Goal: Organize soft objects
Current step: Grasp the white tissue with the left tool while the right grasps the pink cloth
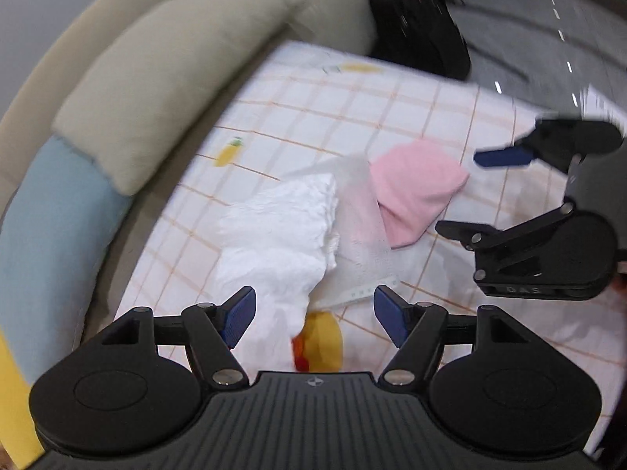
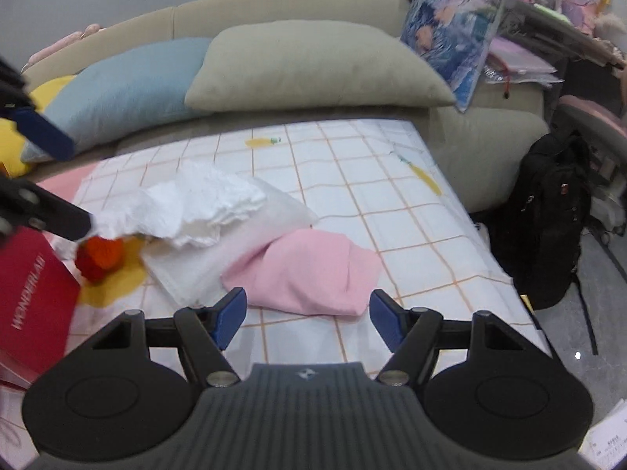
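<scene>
Left gripper (image 1: 315,315): jaws wide apart, holding nothing; blue pads hang above the white crumpled cloth's near end.
Right gripper (image 2: 307,319): jaws spread wide, empty, just short of the pink cloth.
White crumpled cloth (image 1: 280,231): at 12 o'clock from the left gripper, on the checked sheet (image 1: 411,109).
Pink cloth (image 2: 309,270): at 12 o'clock from the right gripper, touching a clear bag (image 2: 219,250).
Pillows: beige pillow (image 2: 313,66) and blue pillow (image 2: 129,90) at the far sofa back.

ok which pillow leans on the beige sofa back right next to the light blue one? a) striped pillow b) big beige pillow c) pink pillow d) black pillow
b: the big beige fabric pillow sits directly beside the light blue fabric pillow, edges overlapping, against the beige sofa back.
</scene>
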### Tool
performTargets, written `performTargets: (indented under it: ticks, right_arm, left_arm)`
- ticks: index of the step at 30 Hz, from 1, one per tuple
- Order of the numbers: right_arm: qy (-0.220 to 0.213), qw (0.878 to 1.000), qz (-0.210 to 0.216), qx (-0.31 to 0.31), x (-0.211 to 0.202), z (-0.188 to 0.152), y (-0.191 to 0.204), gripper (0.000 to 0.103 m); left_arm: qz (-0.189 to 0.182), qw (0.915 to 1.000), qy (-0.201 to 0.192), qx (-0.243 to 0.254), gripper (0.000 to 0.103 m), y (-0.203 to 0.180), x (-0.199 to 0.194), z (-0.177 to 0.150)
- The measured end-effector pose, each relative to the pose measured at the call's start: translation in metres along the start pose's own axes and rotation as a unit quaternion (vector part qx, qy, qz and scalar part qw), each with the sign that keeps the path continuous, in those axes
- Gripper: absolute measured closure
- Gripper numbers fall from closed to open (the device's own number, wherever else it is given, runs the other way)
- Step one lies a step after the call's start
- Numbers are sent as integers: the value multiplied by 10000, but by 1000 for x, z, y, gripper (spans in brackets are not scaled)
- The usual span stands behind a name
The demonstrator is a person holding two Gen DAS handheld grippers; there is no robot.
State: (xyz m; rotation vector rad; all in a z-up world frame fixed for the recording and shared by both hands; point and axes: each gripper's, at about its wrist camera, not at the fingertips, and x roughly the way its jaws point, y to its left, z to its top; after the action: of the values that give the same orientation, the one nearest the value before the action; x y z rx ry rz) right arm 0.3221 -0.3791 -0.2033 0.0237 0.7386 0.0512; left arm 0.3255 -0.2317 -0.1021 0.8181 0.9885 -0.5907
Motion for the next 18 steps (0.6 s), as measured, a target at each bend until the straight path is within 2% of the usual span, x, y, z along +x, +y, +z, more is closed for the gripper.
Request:
performTargets:
  ticks: [6,10,13,16,18]
  right_arm:
    - [-83,9998,180,2,16,-1,-6,30]
    - [-110,9994,290,-124,27,-1,-4,30]
    - [-139,9991,285,-294,33,-2,0,27]
    - [-120,9990,283,-339,37,-3,1,24]
    - [-133,9987,262,-412,38,-4,2,23]
  left_arm:
    - [-1,9994,316,143,22,-4,51,19]
    - [174,9984,480,227,22,-1,68,26]
    - [252,9978,558,265,27,0,77,29]
    - [315,9971,653,232,43,2,84,31]
    - [272,9970,722,108,66,5,87,30]
